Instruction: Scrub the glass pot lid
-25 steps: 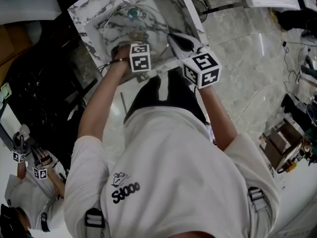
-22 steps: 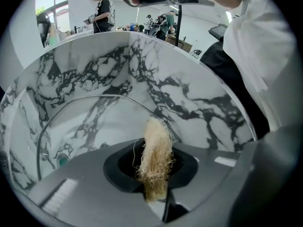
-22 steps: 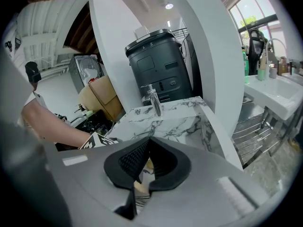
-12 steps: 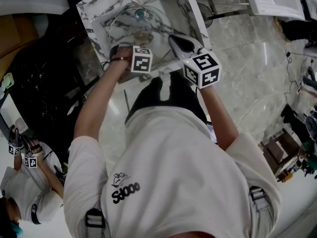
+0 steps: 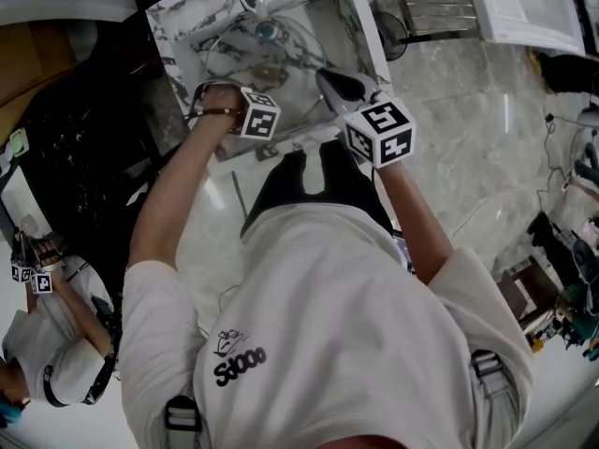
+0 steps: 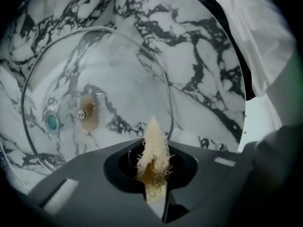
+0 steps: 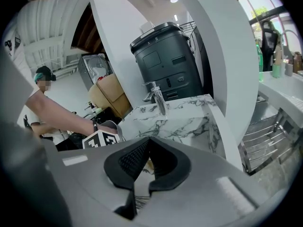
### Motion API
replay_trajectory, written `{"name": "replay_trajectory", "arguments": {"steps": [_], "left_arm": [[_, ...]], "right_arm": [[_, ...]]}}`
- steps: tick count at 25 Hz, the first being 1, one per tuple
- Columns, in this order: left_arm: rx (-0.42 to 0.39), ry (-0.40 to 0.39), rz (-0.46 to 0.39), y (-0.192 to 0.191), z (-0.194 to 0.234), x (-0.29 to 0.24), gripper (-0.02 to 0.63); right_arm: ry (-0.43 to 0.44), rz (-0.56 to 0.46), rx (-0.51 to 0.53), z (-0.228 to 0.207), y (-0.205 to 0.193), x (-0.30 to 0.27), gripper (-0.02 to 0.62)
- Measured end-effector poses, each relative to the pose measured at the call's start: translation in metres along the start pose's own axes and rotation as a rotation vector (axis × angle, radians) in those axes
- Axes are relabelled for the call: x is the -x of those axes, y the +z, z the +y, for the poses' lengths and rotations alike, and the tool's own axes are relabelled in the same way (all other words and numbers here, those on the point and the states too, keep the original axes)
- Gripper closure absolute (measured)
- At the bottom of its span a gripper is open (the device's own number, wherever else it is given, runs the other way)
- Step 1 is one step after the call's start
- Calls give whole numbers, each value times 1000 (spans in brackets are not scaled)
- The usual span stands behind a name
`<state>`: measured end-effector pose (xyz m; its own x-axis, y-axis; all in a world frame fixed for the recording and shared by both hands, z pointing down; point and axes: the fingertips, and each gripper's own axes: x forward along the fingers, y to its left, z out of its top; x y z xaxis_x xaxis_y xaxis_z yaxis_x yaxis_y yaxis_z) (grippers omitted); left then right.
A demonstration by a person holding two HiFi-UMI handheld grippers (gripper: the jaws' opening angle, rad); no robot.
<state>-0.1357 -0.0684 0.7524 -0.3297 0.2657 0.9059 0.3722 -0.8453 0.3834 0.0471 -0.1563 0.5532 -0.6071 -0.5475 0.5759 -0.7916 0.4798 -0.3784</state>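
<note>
Jaws of the left gripper (image 6: 154, 189) are clamped on a tuft of fibrous scrubber (image 6: 152, 148), which pokes out toward the glass lid (image 6: 94, 79); contact unclear. Lid sits tilted inside the marble sink (image 6: 203, 65). Right gripper (image 7: 147, 143) has its jaws closed tip to tip at the sink's near right edge, by the lid's rim; can't tell if they pinch glass.

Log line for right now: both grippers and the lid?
left gripper: jaws shut on loofah scrubber, facing glass lid | right gripper: jaws shut on lid rim | lid: in marble sink
</note>
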Motion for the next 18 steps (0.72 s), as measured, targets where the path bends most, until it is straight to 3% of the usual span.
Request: {"name": "replay_trajectory", "arguments": {"steps": [5,9,18], "left_arm": [[155,-3,37,-15,22,1,551],[259,39,51,-28,45,5,551],[381,65,78,-59,87,16,551]], "right_arm": [[20,10,2,-12,1,-1,592],[20,23,-3,-27,0,2,592],[24,43,9,-45,3,2,592]]}}
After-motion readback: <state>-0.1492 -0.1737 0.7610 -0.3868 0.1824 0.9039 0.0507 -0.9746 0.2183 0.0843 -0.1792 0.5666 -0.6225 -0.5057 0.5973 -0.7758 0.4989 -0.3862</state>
